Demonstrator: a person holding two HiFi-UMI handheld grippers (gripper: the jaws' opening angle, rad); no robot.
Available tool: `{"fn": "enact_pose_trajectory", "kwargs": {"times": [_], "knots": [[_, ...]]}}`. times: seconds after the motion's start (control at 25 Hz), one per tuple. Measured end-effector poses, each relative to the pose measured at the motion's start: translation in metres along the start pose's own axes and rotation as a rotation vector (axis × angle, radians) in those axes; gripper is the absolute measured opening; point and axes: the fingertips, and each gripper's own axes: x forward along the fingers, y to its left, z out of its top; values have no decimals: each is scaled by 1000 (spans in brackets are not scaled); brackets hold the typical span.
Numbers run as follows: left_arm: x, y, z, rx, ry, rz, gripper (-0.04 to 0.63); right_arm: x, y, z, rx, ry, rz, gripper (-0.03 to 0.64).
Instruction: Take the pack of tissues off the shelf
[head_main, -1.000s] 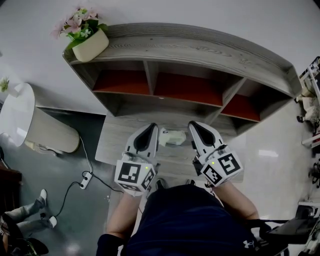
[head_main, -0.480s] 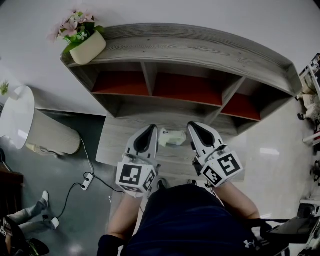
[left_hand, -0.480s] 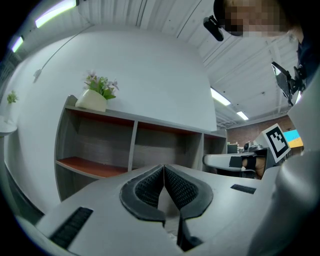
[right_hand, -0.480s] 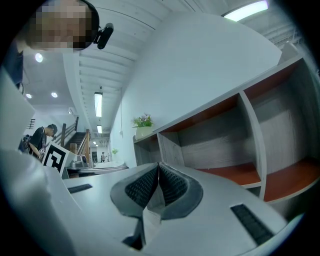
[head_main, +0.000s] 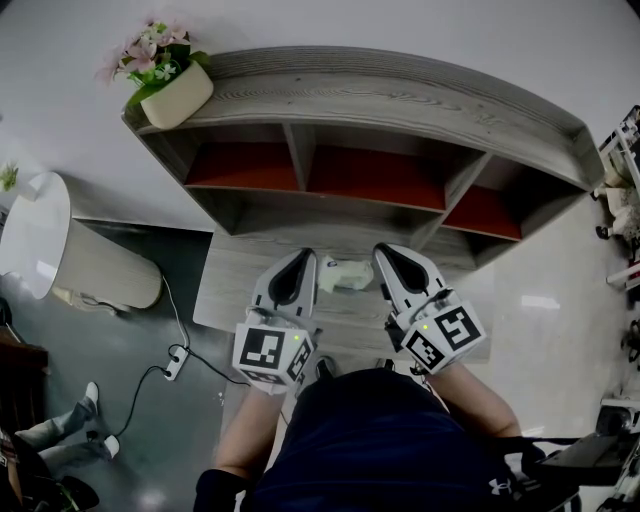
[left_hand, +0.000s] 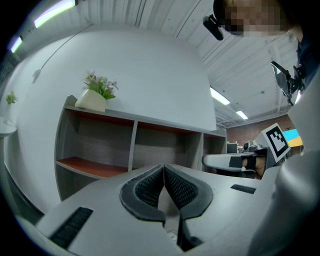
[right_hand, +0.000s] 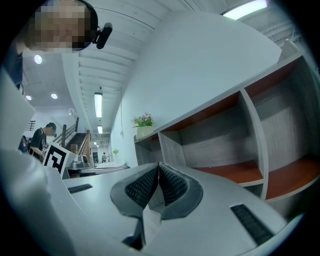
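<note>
A pale green-and-white pack of tissues (head_main: 346, 273) lies on the low grey wooden board (head_main: 235, 285) at the foot of the shelf unit (head_main: 400, 100). It sits between my two grippers and is free of both. My left gripper (head_main: 303, 256) rests just left of the pack, shut with nothing in it. The right gripper (head_main: 384, 251) rests just right of it, also shut and empty. In the left gripper view the ribbed pads (left_hand: 150, 186) meet at the tip of the gripper (left_hand: 164, 168). The right gripper view shows that gripper (right_hand: 158, 165) closed the same way. Neither gripper view shows the pack.
The shelf has three open compartments with red-orange boards (head_main: 375, 175), all bare. A white pot of pink flowers (head_main: 175, 90) stands on its top left corner. A round white table (head_main: 35, 230) and a power strip with cable (head_main: 172, 360) are on the floor at left.
The head view has shifted a little. Both grippers and the pack of tissues stay where they were.
</note>
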Motion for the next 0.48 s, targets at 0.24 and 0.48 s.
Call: {"fn": "enact_pose_trajectory", "kwargs": {"times": [0.24, 0.48], "knots": [[-2, 2, -2, -2, 4, 6, 20, 0, 2, -2, -5, 4, 5, 14], [-4, 0, -4, -1, 10, 3, 20, -1, 3, -2, -7, 4, 6, 14]]}}
